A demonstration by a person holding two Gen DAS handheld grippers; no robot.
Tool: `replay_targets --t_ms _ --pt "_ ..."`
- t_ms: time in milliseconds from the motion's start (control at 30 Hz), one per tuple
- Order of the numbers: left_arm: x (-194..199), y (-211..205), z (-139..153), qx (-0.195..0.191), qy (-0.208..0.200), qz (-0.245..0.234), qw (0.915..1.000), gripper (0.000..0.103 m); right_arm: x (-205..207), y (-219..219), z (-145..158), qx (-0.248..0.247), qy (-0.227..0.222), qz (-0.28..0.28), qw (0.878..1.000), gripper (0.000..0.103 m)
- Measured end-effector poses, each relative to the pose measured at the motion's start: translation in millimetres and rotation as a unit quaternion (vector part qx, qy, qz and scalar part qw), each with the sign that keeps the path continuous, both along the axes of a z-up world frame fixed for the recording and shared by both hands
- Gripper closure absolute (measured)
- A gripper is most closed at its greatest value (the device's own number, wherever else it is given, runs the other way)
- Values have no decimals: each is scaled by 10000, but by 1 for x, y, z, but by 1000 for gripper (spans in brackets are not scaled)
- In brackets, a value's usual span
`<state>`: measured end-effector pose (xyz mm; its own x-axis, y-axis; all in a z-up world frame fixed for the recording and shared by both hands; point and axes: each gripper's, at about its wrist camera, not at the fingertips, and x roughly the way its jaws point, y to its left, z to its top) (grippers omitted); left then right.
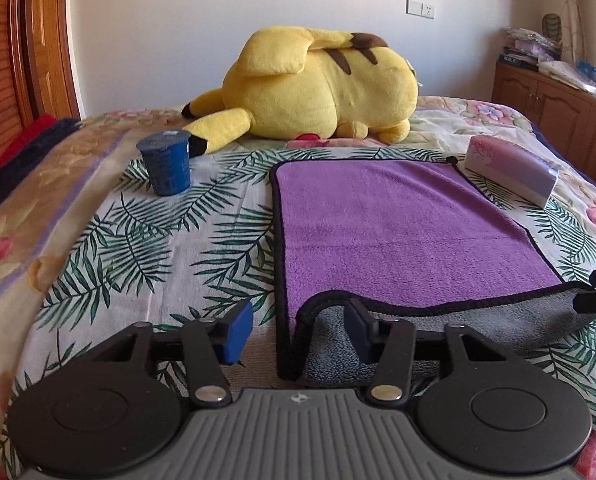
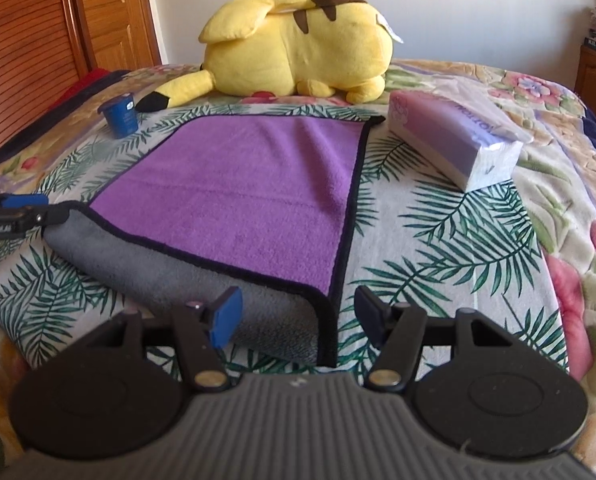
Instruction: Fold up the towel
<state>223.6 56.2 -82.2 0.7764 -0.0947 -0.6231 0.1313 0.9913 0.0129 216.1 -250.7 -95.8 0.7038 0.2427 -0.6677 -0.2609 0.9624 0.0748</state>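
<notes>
The fuzzy purple towel point(image 1: 398, 232) has its grey near edge rolled up. Both claws, left point(image 1: 302, 330) and right point(image 2: 298, 316), are wide open around its corners, holding nothing. A blue cup point(image 1: 165, 166) stands far left.

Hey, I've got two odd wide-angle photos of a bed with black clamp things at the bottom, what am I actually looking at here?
Those black clamps are hand-held two-finger grippers, one in each of a person's hands. Each photo comes from a fisheye camera on one gripper, looking forward along its fingers.

In the left wrist view, the left gripper stands open around the near-left corner of a purple towel with black edging and a grey underside. In the right wrist view, the right gripper stands open around the near-right corner. Neither has clamped yet; the near edge is already rolled up, showing grey.

On the leaf-patterned bedspread also lie a blue plastic cup, a yellow plush toy and a purple tissue pack.
</notes>
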Motion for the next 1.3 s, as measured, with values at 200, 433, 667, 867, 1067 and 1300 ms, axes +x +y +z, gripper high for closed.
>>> replay_targets --t_ms 200,433,667,867,1067,1300 --pt "3 1 -5 -7 83 -36 10000 76 2 -1 -3 15 139 -10 9999 40" --pt "3 0 -8 -148 188 -171 9996 94 4 -4 -4 85 272 -37 9996 40" --pt "3 -3 -14 -141 355 -286 9989 103 6 -6 -6 231 461 -18 9987 40" --pt "3 -4 -16 -124 397 -292 9987 103 5 -4 -4 226 460 70 9987 58" --pt "2 -5 -18 -107 399 -308 9987 103 7 -7 -2 142 438 47 9989 70" --pt "2 -6 -18 -82 388 -333 9987 103 5 -6 0 66 420 131 9990 86"
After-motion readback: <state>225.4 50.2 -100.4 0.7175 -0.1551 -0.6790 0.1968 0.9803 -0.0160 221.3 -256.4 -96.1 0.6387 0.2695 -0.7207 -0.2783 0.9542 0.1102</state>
